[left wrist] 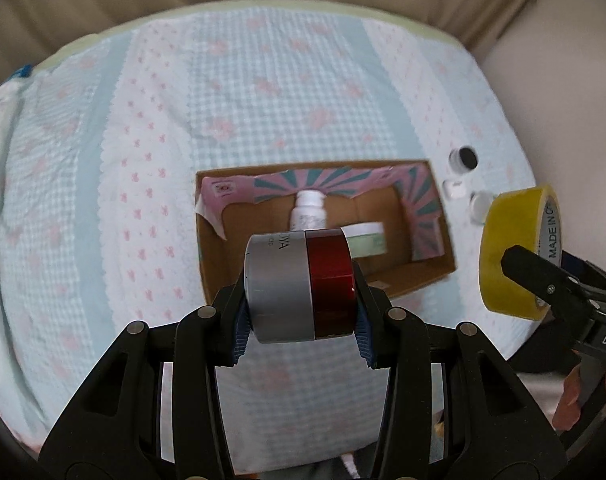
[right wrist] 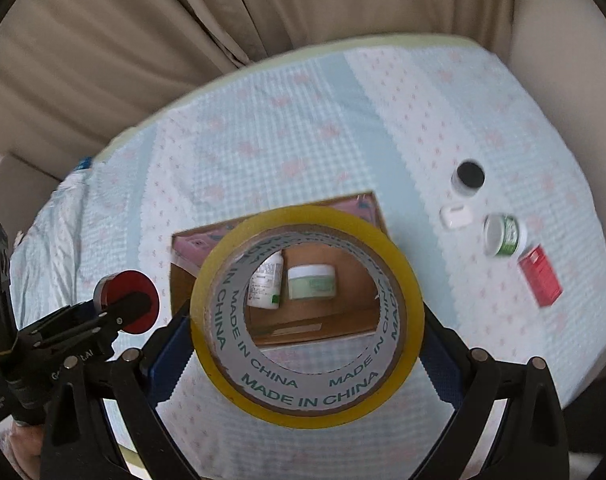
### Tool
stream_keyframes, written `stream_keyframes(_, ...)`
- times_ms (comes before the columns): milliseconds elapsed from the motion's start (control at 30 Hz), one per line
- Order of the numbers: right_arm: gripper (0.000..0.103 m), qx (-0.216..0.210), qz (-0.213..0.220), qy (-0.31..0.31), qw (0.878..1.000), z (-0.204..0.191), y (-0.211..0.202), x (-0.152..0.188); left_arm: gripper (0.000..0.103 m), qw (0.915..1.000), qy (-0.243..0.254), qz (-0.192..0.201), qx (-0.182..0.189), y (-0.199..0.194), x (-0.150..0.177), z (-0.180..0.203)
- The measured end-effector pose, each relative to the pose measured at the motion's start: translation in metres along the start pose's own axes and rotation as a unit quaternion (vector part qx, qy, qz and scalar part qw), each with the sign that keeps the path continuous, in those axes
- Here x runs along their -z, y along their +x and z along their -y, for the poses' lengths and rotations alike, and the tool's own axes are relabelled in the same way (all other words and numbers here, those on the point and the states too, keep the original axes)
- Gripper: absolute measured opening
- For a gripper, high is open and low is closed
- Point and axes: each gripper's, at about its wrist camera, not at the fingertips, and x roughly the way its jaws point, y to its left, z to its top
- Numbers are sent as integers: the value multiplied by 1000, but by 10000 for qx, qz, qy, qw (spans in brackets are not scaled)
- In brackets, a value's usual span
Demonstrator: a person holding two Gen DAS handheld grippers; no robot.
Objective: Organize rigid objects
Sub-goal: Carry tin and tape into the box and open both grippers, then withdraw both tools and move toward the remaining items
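Observation:
My left gripper [left wrist: 301,330] is shut on a silver and red jar [left wrist: 299,284], held on its side above the near edge of an open cardboard box [left wrist: 443,240]. The box holds a white bottle [left wrist: 309,210] and a pale green jar [left wrist: 367,240]. My right gripper [right wrist: 307,340] is shut on a yellow tape roll [right wrist: 307,404], held above the table in front of the box [right wrist: 367,208]; the bottle [right wrist: 267,280] and green jar [right wrist: 311,282] show through its hole. The tape roll [left wrist: 515,252] and the silver and red jar [right wrist: 129,300] each appear in the other view.
On the blue checked tablecloth [right wrist: 343,120] right of the box lie a black-lidded jar [right wrist: 468,178], a small white case [right wrist: 456,216], a green-labelled white tub [right wrist: 505,236] and a red box [right wrist: 541,276]. Beige curtains hang behind the table.

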Motion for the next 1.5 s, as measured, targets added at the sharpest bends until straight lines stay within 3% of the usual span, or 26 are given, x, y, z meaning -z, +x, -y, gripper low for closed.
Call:
stream_keyframes(533, 99, 93, -1087, 898, 9900, 25, 143, -37, 39, 9926, 392, -1151, -61, 133, -37, -20)
stream_keyframes(733, 98, 93, -1369, 1053, 9849, 39, 169, -46, 39, 9887, 554, -1385, -119, 160, -42, -18)
stream_keyframes(867, 99, 17, -1341, 1117, 9847, 43, 177, -52, 40, 9872, 733, -1394, -235, 166, -45, -15)
stream_keyframes(933, 100, -44, -1550, 1111, 9816, 42, 182, -55, 64, 9873, 902, -1275, -281, 163, -47, -10)
stream_keyframes(967, 101, -15, -1634, 1091, 9805, 42, 184, -56, 97, 9877, 964, -1188, -313, 159, -48, -8)
stream_keyframes(1000, 103, -12, -1635, 1068, 9808, 40, 184, -57, 103, 9891, 1033, -991, -330, 152, -49, -5)
stream_keyframes(1133, 103, -44, -1415, 1051, 9843, 39, 175, -61, 103, 9883, 1152, -940, -326, 146, -47, -1)
stream_keyframes(1500, 103, -53, -1210, 909, 9885, 29, 157, -51, 103, 9928, 807, -811, -347, 120, -36, -12)
